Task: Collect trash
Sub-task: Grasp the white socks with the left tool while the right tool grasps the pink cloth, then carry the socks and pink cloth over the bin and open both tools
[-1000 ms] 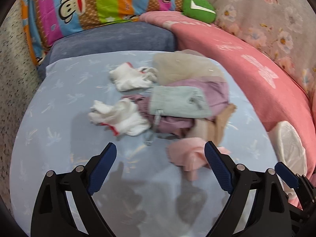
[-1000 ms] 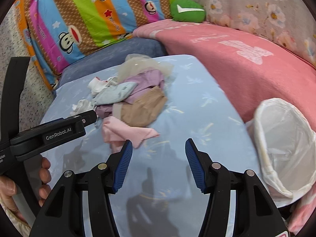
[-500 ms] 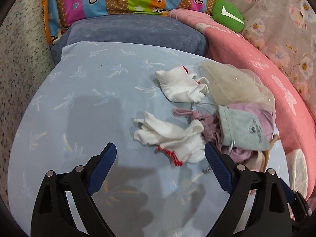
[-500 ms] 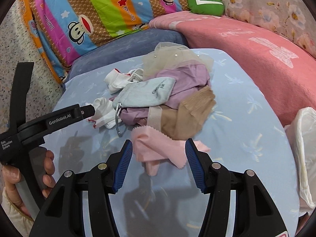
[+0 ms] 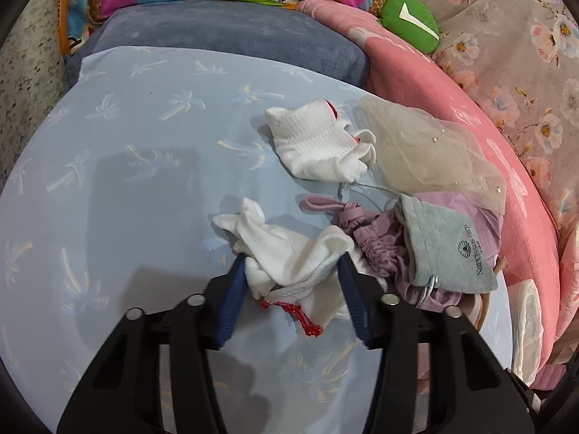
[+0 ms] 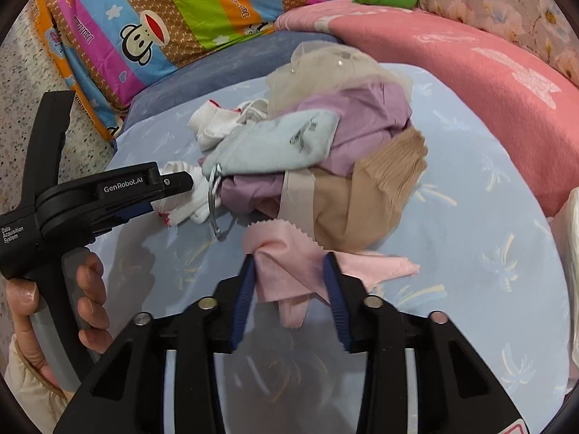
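Bedsheet pale blue, palm-printed — pink blanket, striped pillow.

**Where things lie**

We see a sock between the left gripper's fingers, a second sock behind it, a pouch to its right, and a cloth before the pile, on the sheet.

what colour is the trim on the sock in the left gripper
Red, on a white sock; clearest in the left wrist view.
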Available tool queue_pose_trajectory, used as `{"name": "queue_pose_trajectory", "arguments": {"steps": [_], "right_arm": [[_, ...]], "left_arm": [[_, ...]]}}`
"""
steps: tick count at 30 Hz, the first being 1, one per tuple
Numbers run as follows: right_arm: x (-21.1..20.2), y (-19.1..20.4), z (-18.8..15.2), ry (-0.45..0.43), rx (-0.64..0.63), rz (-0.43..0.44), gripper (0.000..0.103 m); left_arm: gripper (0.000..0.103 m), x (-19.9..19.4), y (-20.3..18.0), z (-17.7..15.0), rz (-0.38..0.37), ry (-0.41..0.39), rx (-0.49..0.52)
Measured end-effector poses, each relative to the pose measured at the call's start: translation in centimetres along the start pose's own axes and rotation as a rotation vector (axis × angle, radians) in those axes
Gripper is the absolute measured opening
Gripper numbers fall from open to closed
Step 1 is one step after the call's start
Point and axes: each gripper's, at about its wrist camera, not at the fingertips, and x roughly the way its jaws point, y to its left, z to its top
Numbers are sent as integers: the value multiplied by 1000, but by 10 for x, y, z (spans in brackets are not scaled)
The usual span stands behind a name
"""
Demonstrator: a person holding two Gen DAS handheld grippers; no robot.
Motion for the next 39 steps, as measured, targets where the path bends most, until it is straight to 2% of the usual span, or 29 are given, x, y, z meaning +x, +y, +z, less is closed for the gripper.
{"name": "queue_pose_trajectory", "arguments": {"steps": [3, 6, 13, 21, 30, 39], "right_arm": [[1, -2, -6, 18, 6, 12, 8], [-3, -2, -9, 15, 11, 18, 4], [-30, -5, -8, -43, 20, 34, 4], [-67, -16, -6, -121, 34, 39, 4], [-116, -46, -6, -218, 85, 29, 4], [-162, -98, -13, -304, 162, -25, 4]], "left_arm": [[21, -3, -1, -4, -14, 7, 12], [17, -11, -5, -9, -15, -1, 22], [16, -36, -22, -20, 4, -34, 55], [16, -62, -50, -22, -16, -81, 88], [16, -85, -110, -32, -71, -120, 187], [16, -91, -182, -47, -126, -132, 303]]}}
